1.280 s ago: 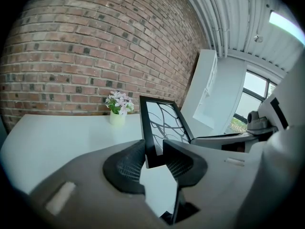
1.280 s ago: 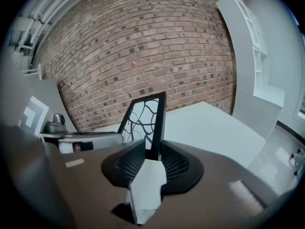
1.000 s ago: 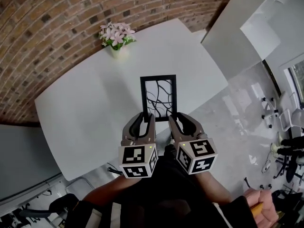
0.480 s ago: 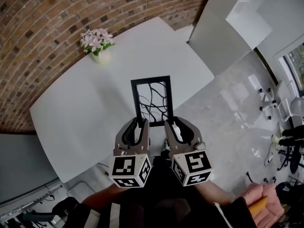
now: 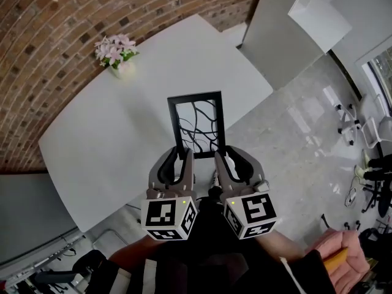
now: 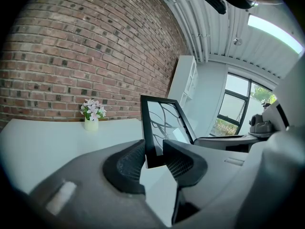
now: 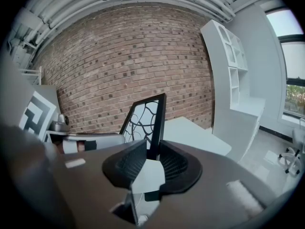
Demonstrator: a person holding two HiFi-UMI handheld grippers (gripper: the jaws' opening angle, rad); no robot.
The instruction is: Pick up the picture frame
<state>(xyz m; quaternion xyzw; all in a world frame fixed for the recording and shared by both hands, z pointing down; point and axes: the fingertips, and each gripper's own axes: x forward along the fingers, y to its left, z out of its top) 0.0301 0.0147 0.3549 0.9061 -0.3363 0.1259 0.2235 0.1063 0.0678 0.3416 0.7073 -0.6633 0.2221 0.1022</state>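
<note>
I am gripping with both claws. The left claw point(image 6: 155, 159) is clamping the lower left corner of the picture frame point(image 6: 164, 125), its pads pressing on the black border. The right claw point(image 7: 151, 161) is holding the lower right edge of the same frame point(image 7: 145, 118), and its jaws have just been closing further onto that edge.

In the head view, the left claw point(image 5: 180, 158) and right claw point(image 5: 229, 158) are sitting side by side, carrying the frame point(image 5: 196, 124) clear above the near edge of the table point(image 5: 110, 139). It is standing nearly upright, leaning away from me.

To do this lift well, I am judging that both claws should be rising together at the same pace, so the frame is not twisting between them. The grip should stay firm but no harder, since there is glass in it. I should be keeping the bottom rail level and clear of the table's edge.

Compared with a second ago, the frame is showing larger in the head view and nearer the table's near edge, so I judge it is coming up and towards me. The flowers point(image 5: 114, 51) at the table's far side are sitting further left in that view.
</note>
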